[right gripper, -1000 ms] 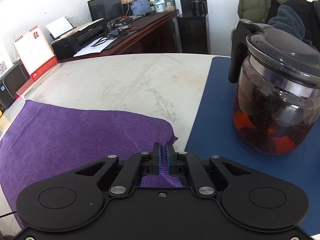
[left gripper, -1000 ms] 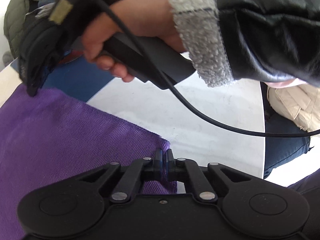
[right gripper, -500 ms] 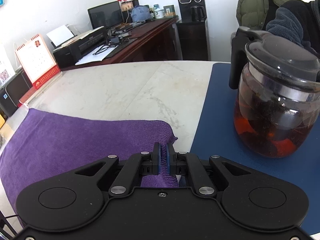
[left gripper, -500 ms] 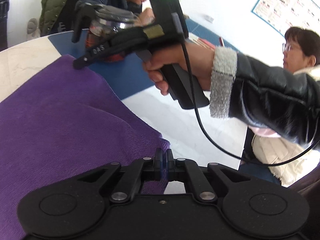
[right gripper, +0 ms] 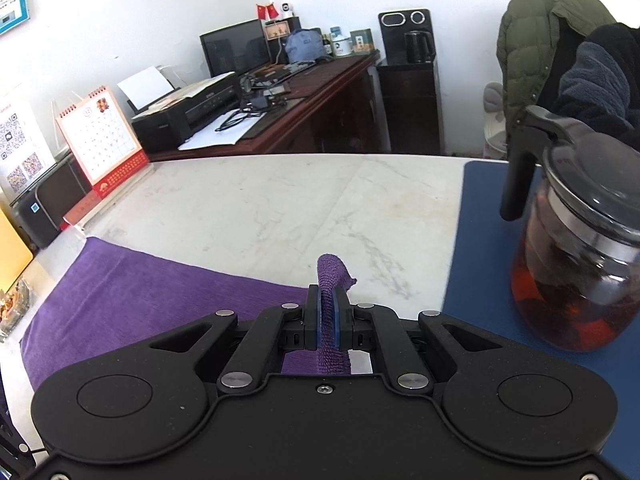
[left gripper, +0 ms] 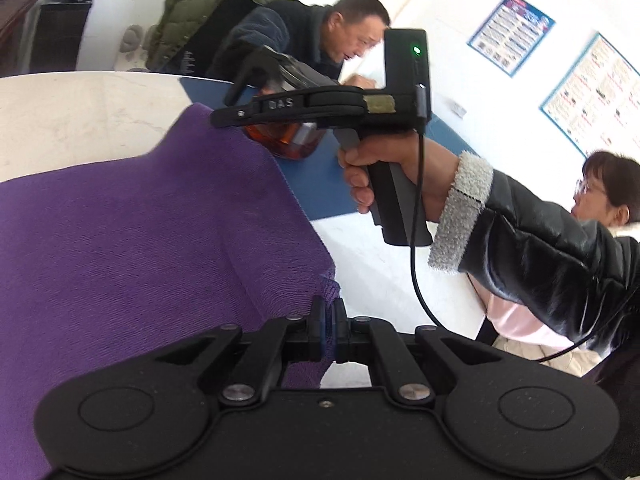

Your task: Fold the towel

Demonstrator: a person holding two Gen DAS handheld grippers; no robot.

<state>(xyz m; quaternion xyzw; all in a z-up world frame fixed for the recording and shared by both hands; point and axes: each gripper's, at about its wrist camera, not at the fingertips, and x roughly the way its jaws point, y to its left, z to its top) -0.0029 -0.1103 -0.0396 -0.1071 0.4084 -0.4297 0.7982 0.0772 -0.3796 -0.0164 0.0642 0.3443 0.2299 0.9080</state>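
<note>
A purple towel (left gripper: 132, 240) lies over the white marble table (left gripper: 72, 120). My left gripper (left gripper: 329, 312) is shut on one corner of it, and the cloth rises in a fold toward the pads. In the left wrist view the right gripper (left gripper: 218, 117) reaches over the towel's far edge, held by a hand in a black sleeve. My right gripper (right gripper: 329, 304) is shut on another corner of the towel (right gripper: 152, 296), with a purple tip sticking up above the pads.
A glass teapot (right gripper: 576, 264) of dark tea stands on a blue mat (right gripper: 480, 248) right of the towel. Two people (left gripper: 320, 40) sit past the table. A calendar (right gripper: 100, 140), printer and desk lie to the far left.
The left wrist view has swung and rolled; the hand holding the right gripper now sits farther off. The right gripper has lifted its corner, and the towel tip now stands above the pads.
</note>
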